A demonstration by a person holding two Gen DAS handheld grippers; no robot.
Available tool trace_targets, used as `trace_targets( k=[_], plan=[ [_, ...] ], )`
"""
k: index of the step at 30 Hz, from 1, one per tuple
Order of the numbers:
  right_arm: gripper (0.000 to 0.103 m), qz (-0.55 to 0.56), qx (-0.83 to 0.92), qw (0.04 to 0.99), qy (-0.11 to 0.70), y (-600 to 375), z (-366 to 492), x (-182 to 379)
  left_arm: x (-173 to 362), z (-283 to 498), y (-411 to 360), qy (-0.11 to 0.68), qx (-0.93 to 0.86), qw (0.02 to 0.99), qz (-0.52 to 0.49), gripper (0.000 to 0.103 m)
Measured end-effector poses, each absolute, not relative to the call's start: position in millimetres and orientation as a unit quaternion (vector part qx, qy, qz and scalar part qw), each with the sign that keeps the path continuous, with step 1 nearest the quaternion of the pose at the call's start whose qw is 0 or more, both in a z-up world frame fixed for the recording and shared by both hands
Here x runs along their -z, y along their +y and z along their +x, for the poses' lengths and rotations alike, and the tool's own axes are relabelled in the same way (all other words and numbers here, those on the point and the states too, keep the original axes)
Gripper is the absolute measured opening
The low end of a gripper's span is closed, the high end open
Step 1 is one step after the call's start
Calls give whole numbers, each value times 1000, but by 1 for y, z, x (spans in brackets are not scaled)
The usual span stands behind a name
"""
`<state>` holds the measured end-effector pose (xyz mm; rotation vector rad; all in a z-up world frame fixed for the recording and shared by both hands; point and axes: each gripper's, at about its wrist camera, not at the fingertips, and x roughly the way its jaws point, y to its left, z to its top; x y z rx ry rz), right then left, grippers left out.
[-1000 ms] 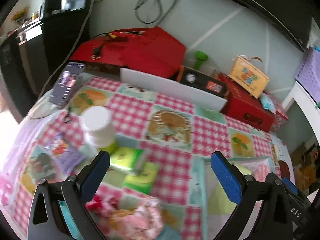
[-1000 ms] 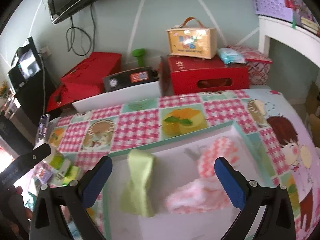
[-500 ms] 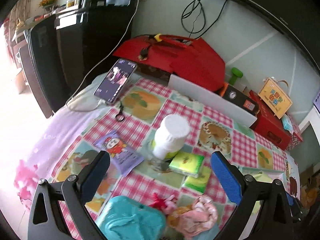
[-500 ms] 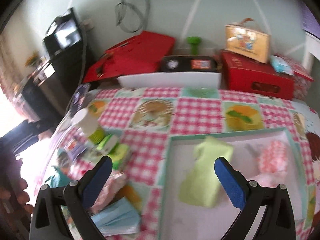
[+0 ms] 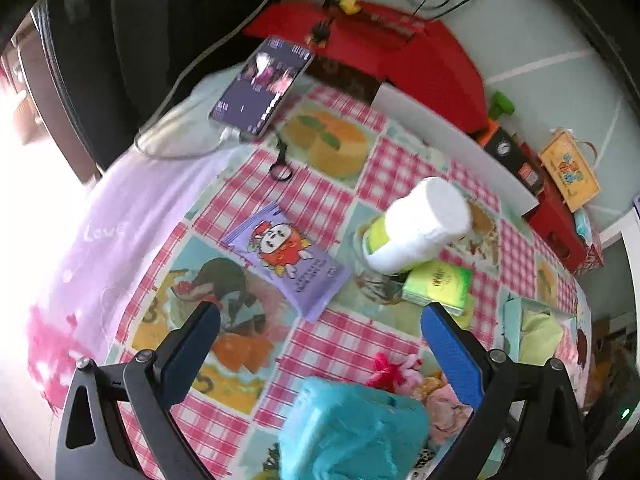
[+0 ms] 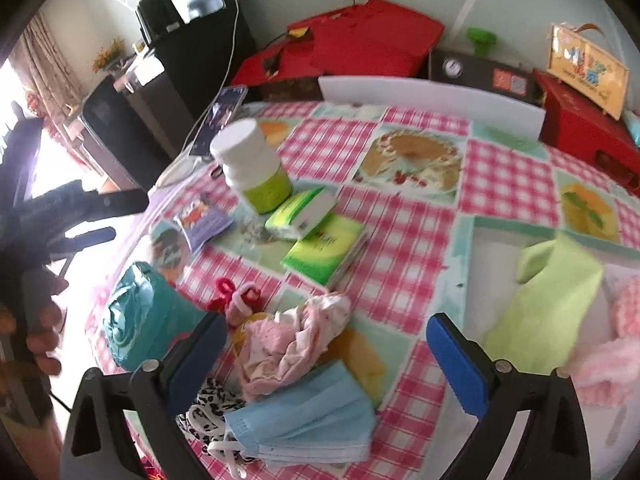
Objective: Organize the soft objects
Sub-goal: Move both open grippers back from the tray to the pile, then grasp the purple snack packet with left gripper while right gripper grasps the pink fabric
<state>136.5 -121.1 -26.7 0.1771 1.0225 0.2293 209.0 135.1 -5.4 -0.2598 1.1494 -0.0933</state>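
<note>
The pink crumpled cloth (image 6: 292, 344) lies on the checked tablecloth (image 6: 404, 216), at the near edge of the table, just ahead of the right claw (image 6: 326, 364) and between the lines of its two fingers, a little toward the left-hand one. It has no clear long axis; it is a loose heap, slightly wider across than deep. Touching it on the near side is a blue face mask (image 6: 308, 420), its long side running across the claw's opening. A teal cloth bundle (image 6: 140, 320) sits to the left, nearer the left claw (image 5: 320, 354), which has it just below its fingers. Both claws stand wide apart and empty; the right one's jaws have just narrowed slightly, with nothing gripped. My judgement: the right hand is the nearer for the pink cloth.

The white tray (image 6: 472, 264) lies to the right, already holding a green cloth (image 6: 548, 304) and a fluffy pink one (image 6: 608, 356).

Writing: the word "Love" shows on the pale purple cloth (image 5: 104, 232). The print on the tissue packs (image 6: 324, 248) and the purple packet (image 5: 292, 256) is too blurred to read.
</note>
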Motion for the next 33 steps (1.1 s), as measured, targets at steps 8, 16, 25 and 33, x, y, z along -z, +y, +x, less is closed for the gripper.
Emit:
trace_targets(
  k=[8,16,25,33],
  plan=[
    [92,95,-112,847,511,-119,143,45,39,263,160,603,9,781,-161,100],
    [82,112,-120,840,518,-118,149,53,74,297,159,655,-9,741,-147,99],
    [69,112,-136,832,526,-113,150,60,82,306,153,662,-17,740,-118,90],
    [55,117,-142,830,526,-115,150,61,84,316,134,660,-25,748,-59,77]
  ],
)
